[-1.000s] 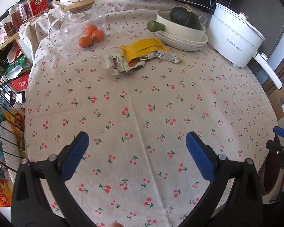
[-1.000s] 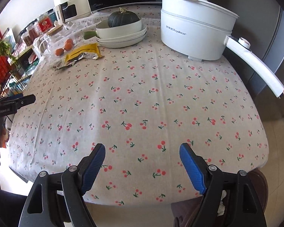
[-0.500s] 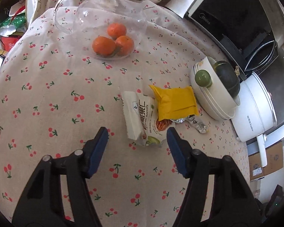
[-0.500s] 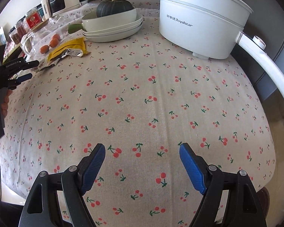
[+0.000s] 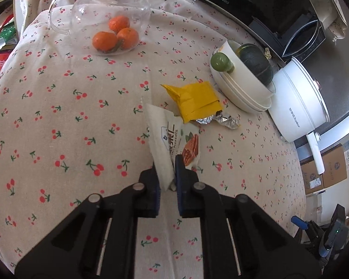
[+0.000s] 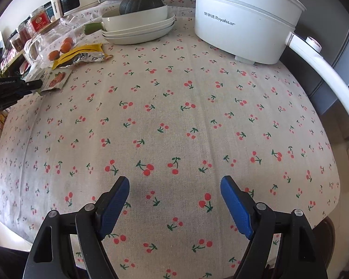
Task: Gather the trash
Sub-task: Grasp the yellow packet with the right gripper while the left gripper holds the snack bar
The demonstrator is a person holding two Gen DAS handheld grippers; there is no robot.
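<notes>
A white snack wrapper (image 5: 169,139) with a nut picture lies on the cherry-print tablecloth (image 5: 58,121). My left gripper (image 5: 167,174) is shut on the wrapper's near edge. A yellow foil-lined wrapper (image 5: 195,98) lies just beyond it, touching it. Both wrappers also show in the right wrist view, the white one (image 6: 55,80) and the yellow one (image 6: 81,54), with the left gripper (image 6: 35,84) at the white one. My right gripper (image 6: 174,200) is open and empty over the bare cloth near the table's front edge.
A glass jug (image 5: 109,21) holds three oranges. Stacked white dishes (image 5: 242,90) hold a dark green squash (image 5: 256,62). A white electric pot (image 6: 244,21) with a long handle stands at the back right. Jars (image 6: 38,21) and appliances line the back.
My left gripper moved forward to the white wrapper and shut on its edge. My right gripper moved slightly forward over the cloth and stayed open.
</notes>
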